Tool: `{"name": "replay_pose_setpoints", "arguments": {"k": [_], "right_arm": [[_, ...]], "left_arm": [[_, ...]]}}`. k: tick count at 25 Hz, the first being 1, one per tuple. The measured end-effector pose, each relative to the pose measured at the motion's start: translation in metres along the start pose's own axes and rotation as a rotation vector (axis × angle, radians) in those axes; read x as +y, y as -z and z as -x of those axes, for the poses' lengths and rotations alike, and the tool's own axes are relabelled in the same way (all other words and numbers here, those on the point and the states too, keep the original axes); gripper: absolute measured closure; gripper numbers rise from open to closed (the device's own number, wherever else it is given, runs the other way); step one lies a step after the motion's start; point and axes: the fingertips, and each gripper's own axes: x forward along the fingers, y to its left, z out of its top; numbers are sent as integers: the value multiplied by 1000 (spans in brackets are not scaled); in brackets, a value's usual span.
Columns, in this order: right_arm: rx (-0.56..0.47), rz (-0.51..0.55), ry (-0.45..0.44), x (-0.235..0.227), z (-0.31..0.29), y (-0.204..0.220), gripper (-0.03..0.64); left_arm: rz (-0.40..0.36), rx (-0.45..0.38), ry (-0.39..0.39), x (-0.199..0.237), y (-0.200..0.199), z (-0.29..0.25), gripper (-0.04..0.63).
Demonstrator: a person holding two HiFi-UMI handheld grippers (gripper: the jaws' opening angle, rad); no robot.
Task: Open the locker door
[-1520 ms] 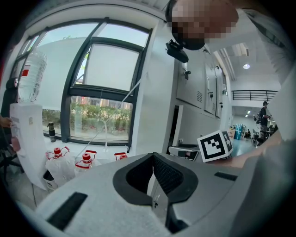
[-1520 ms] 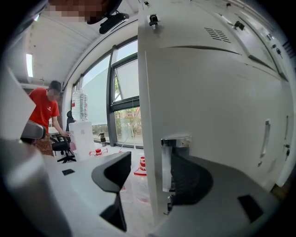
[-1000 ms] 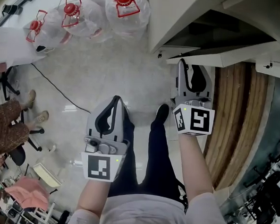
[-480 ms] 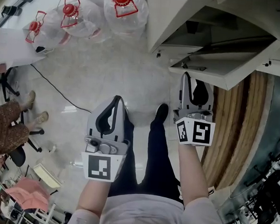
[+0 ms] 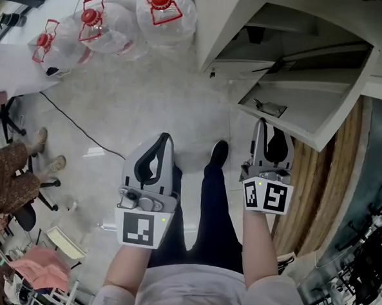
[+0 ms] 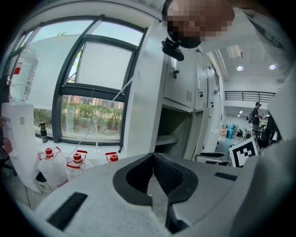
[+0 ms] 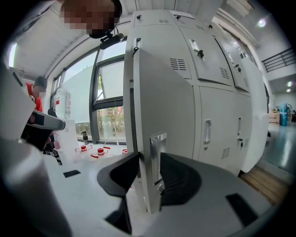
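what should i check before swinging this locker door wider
1. Right gripper clamped on the locker door at its handle: ok.
2. Door already off its frame, compartment showing: ok.
3. Left gripper shut, empty, away from the door: ok.
4. Water bottles stand off the door's swing: ok.
5. How firmly the pads bite the door edge: cannot tell.

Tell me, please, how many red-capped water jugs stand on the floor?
3, on the floor at the head view's top left: left jug, middle jug, right jug. Others may lie beyond the frame.
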Motion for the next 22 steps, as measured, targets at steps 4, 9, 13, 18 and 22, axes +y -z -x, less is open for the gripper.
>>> {"name": "replay_pose_setpoints", "arguments": {"k": [4, 9, 13, 18, 22], "right_arm": [[12, 3, 35, -14, 17, 3, 482], [18, 9, 77, -30, 33, 9, 482], [7, 15, 100, -37, 42, 11, 485], [3, 11, 114, -43, 43, 15, 485], [6, 14, 138, -52, 50, 15, 483]], "left_arm": [[-7, 9, 21, -9, 0, -3, 586], [-21, 0, 64, -26, -3, -7, 586], [-42, 10, 117, -46, -2, -9, 586], [-60, 36, 166, -67, 6, -13, 586], [-59, 46, 194, -89, 5, -19, 586]]}}
